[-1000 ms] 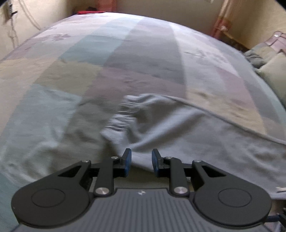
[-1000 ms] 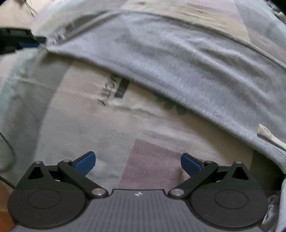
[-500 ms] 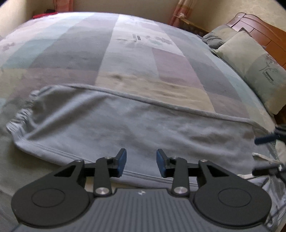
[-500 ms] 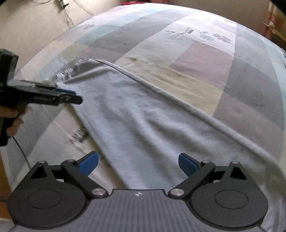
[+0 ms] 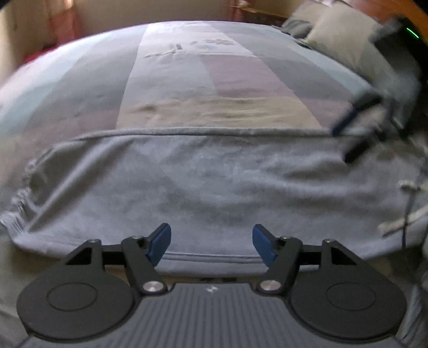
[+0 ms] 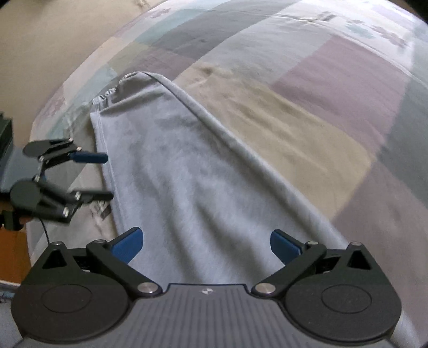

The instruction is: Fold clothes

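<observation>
Your left gripper [image 5: 211, 242] has just been opening, empty; your right gripper [image 6: 206, 245] gapes empty. The grey garment [image 5: 203, 187] looks soft, limp: grip its gathered cuff [image 6: 112, 92].

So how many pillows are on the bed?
2, both at the bed's far right corner in the left wrist view: a beige pillow and a darker grey pillow behind it. More may be hidden past the picture's edge.
</observation>
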The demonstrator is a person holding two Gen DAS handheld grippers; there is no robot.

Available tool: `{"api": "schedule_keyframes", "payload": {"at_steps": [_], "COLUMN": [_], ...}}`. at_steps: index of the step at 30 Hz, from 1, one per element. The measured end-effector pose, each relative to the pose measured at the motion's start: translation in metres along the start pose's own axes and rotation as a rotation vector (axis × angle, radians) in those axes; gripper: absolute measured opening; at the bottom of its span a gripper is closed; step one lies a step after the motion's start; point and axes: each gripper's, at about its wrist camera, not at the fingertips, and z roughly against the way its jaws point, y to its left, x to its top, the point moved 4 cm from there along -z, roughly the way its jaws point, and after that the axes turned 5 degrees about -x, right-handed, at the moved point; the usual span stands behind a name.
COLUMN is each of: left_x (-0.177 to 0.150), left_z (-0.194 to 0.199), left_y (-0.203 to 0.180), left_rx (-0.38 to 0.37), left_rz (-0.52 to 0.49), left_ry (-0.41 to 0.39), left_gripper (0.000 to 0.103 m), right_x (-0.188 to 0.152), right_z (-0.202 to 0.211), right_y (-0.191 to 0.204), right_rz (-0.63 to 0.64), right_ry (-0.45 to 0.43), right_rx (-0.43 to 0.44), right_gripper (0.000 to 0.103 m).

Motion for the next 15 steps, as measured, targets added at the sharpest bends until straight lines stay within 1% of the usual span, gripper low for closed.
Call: {"api": "schedule_keyframes", "payload": {"at_steps": [3,5,8,11,13,15], "left_x": [0.001,0.002,0.001,-0.002,-0.004,-0.005], "left_z": [0.0,-0.004,-0.012,-0.018,-0.02,-0.022], "left_y": [0.006,0.011,0.017,0.025,0.029,0.032], "left_rx": [-0.048,-0.081,-0.105,-0.109,-0.115,-0.118], "left_rz": [-0.005,0.014,0.041,0.065,0.072,0.073], "left_ry": [-0.009,-0.001,0.007,0.012,0.011,0.003], "left_gripper": [0.068,0.068,0.068,0.068,0.068,0.068], "right_x": [0.034,0.056,0.086,0.103,0.108,0.111], "right_z": [-0.025,-0.041,-0.064,-0.082,-0.087,-0.088], "right_y": [-0.014,-0.021,-0.033,-0.045,-0.052,-0.06], "right_rz": [0.032,0.033,0.016,0.001,-0.004,-0.04], "right_ry": [0.016,0.027,0.056,0.097,0.131,0.167], "right_rx": [0.022,0.08,0.179,0.254,0.316,0.385], "right_gripper": [0.103,0.103,0.103,0.103,0.103,0.103]}}
